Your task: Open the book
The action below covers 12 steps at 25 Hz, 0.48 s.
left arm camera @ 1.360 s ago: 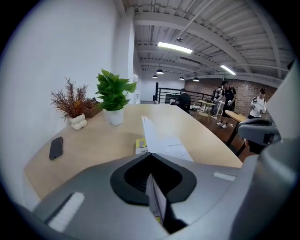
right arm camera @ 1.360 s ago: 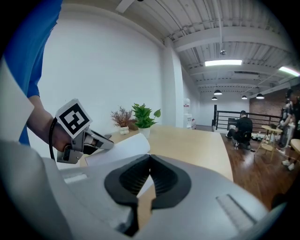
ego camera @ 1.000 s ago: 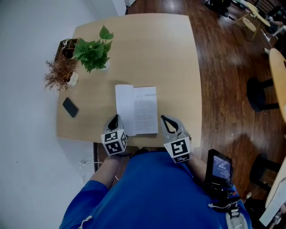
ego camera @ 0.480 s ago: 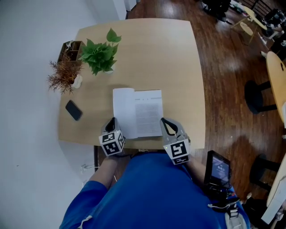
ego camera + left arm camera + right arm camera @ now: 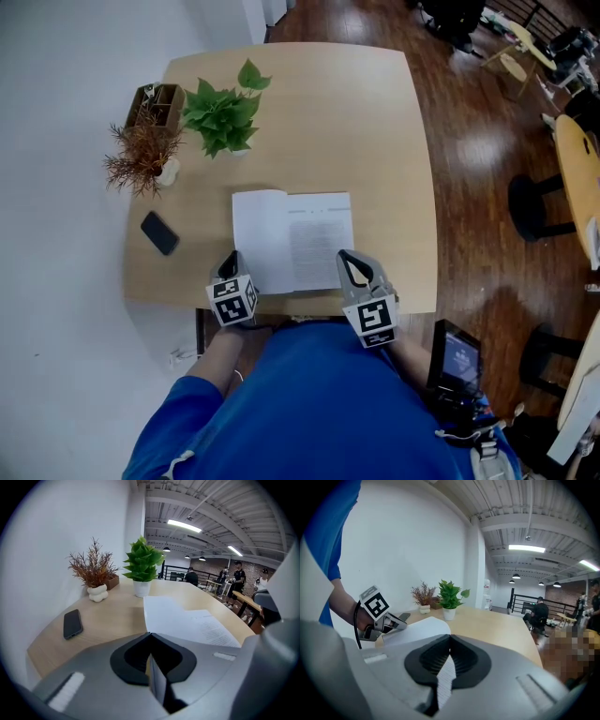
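Head view: the book (image 5: 292,241) lies open and flat on the wooden table (image 5: 375,122), close to the edge nearest the person, with a blank page on its left side and a printed page on its right. The left gripper (image 5: 231,257) sits at about 7 o'clock from the book and the right gripper (image 5: 346,256) at about 5 o'clock. Both point toward 12 o'clock and tilt down at the tabletop, each with its marker cube on top at the back end. Both forearms reach out from under the blue shirt, elbows tucked close to the body.

In the left gripper view the jaws are pressed together with nothing between them, and the tips hover just short of the book's near left corner. In the right gripper view the jaws also meet, empty, with the left hand (image 5: 347,613) wrapped round its tool at 9 o'clock.

A dark phone (image 5: 160,232) lies at 9 o'clock from the book. A potted green plant (image 5: 223,114) stands at 11 o'clock, with a dried plant (image 5: 141,155) beside it.
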Each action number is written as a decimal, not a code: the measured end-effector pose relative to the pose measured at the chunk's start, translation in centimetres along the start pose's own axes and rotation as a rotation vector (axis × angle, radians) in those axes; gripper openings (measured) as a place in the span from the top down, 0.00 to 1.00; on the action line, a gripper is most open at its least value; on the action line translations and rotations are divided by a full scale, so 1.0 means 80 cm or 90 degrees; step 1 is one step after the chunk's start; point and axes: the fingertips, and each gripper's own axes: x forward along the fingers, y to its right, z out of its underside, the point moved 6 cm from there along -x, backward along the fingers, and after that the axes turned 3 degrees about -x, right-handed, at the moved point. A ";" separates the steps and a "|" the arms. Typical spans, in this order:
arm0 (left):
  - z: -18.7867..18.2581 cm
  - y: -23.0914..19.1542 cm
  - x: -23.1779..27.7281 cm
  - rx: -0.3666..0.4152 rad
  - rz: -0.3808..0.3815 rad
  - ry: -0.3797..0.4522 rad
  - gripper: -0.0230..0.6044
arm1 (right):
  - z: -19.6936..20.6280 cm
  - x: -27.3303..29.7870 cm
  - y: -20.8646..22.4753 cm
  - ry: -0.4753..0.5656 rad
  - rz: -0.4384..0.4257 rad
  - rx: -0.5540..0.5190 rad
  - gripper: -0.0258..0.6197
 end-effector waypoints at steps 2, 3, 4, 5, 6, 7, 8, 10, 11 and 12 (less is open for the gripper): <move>0.006 -0.011 0.005 0.001 0.003 -0.003 0.95 | 0.001 0.005 -0.009 0.002 0.002 0.003 0.96; 0.008 -0.015 0.008 0.001 0.004 -0.005 0.95 | 0.002 0.007 -0.013 0.002 0.004 0.003 0.96; 0.010 -0.019 0.010 0.002 0.006 -0.007 0.95 | 0.001 0.008 -0.016 0.000 0.006 0.003 0.96; 0.011 -0.021 0.012 0.003 0.007 -0.010 0.95 | 0.000 0.008 -0.017 -0.002 0.008 0.003 0.96; 0.012 -0.022 0.013 0.004 0.008 -0.013 0.95 | -0.001 0.009 -0.017 -0.004 0.009 0.002 0.96; 0.012 -0.023 0.015 0.006 0.009 -0.016 0.95 | -0.002 0.009 -0.017 -0.007 0.010 0.002 0.96; 0.013 -0.025 0.017 0.008 0.009 -0.019 0.95 | -0.003 0.010 -0.019 -0.009 0.011 0.002 0.96; 0.015 -0.031 0.022 0.013 0.011 -0.024 0.95 | -0.003 0.013 -0.022 -0.009 0.015 0.002 0.96; 0.017 -0.034 0.025 0.016 0.011 -0.026 0.95 | -0.002 0.015 -0.024 -0.009 0.017 0.002 0.96; 0.018 -0.036 0.028 0.019 0.012 -0.028 0.95 | -0.002 0.016 -0.025 -0.010 0.020 0.002 0.96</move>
